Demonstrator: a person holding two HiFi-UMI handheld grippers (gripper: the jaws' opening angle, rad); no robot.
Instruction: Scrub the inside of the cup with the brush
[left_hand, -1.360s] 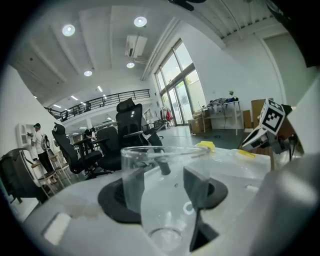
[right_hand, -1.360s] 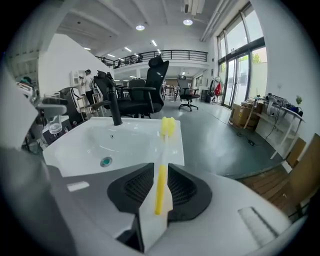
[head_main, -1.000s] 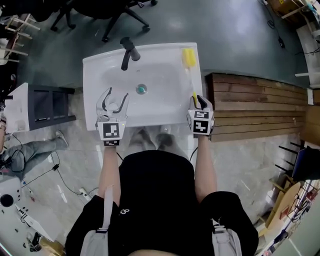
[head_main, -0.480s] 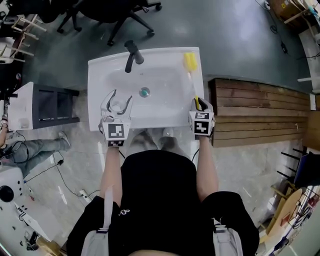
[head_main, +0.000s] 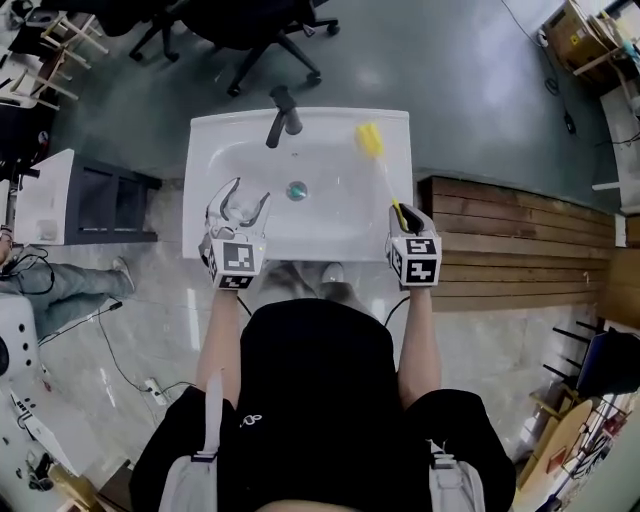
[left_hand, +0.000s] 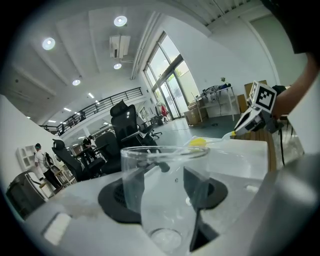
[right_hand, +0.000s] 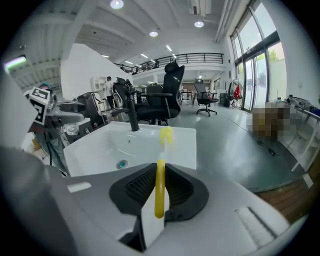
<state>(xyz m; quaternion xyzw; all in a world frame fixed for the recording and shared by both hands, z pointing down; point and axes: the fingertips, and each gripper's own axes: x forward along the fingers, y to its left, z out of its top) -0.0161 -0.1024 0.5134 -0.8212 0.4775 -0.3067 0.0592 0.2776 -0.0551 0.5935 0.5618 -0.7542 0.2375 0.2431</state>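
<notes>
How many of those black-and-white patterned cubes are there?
2. One cube sits on the left gripper holding the cup; the other cube on the right gripper holding the brush. None looks hidden.

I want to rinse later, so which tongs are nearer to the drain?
Left. The left tongs, holding the cup, are close beside the drain; the right tongs, just closed on the brush, are farther, at the sink's right edge.

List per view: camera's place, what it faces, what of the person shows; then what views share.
Head view: on the head, facing steeply down at the sink; torso and forearms show.
Left gripper view: on the left tool, facing its gripped glass cup; right forearm shows.
Right gripper view: on the right tool, facing along the brush its jaws just closed on; left tool shows.
Shared: sink, brush.
</notes>
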